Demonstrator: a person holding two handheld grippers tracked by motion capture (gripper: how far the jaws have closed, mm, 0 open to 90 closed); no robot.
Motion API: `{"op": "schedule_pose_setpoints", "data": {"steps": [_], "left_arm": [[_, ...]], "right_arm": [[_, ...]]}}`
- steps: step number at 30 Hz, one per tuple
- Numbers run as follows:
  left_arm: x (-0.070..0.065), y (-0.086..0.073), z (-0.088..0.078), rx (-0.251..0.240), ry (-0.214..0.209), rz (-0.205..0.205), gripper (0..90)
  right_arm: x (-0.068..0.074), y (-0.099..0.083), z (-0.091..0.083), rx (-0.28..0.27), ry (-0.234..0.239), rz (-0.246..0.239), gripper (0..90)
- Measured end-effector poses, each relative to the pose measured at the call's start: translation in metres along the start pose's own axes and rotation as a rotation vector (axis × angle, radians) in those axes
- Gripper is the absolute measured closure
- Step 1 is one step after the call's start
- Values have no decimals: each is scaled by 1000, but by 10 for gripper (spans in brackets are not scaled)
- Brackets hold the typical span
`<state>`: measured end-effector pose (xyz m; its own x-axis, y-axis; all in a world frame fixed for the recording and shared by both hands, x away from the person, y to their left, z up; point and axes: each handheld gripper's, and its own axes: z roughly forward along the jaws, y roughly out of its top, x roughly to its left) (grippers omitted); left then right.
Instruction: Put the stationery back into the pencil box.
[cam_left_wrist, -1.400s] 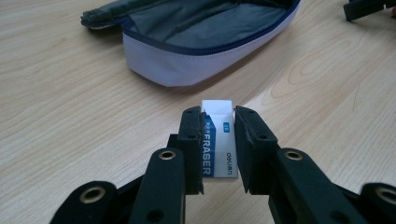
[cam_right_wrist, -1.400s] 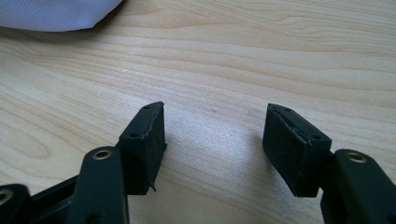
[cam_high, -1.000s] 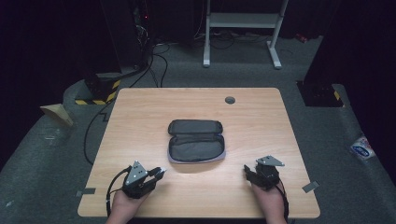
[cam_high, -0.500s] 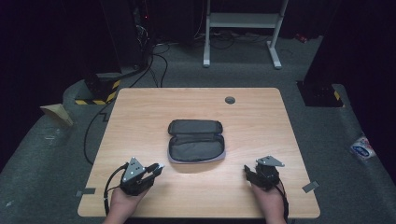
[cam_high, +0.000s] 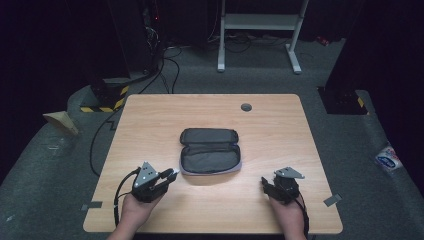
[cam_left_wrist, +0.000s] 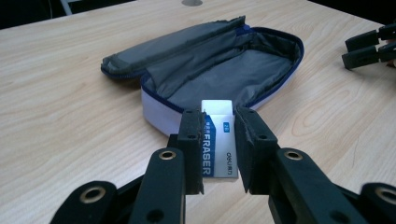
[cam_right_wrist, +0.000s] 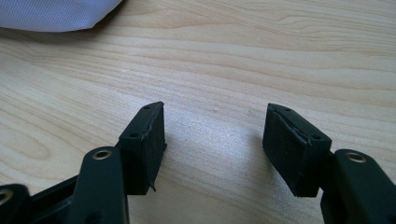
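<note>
White eraser (cam_left_wrist: 217, 140) sits clamped between the left gripper's (cam_left_wrist: 218, 149) fingers; right gripper's (cam_right_wrist: 215, 149) fingers gape empty.

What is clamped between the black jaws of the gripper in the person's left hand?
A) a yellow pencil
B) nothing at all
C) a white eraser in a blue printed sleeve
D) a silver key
C: the left gripper view shows its jaws pressed on both sides of the white eraser in a blue printed sleeve, just short of the open grey fabric pencil case.
</note>
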<state>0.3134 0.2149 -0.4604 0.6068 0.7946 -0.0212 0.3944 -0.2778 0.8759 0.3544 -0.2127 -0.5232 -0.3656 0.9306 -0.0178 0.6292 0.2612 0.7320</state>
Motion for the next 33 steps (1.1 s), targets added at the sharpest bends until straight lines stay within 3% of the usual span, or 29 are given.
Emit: {"op": "schedule_pose_setpoints", "data": {"steps": [13, 22, 33], "left_arm": [[-3, 26, 17, -14, -27, -4, 729], [-2, 40, 43, 24, -28, -8, 729], [7, 42, 77, 120, -15, -48, 728]], "right_arm": [[0, 0, 0, -1, 3, 0, 387], [0, 0, 0, 0, 4, -1, 386], [0, 0, 0, 1, 5, 0, 384]]}}
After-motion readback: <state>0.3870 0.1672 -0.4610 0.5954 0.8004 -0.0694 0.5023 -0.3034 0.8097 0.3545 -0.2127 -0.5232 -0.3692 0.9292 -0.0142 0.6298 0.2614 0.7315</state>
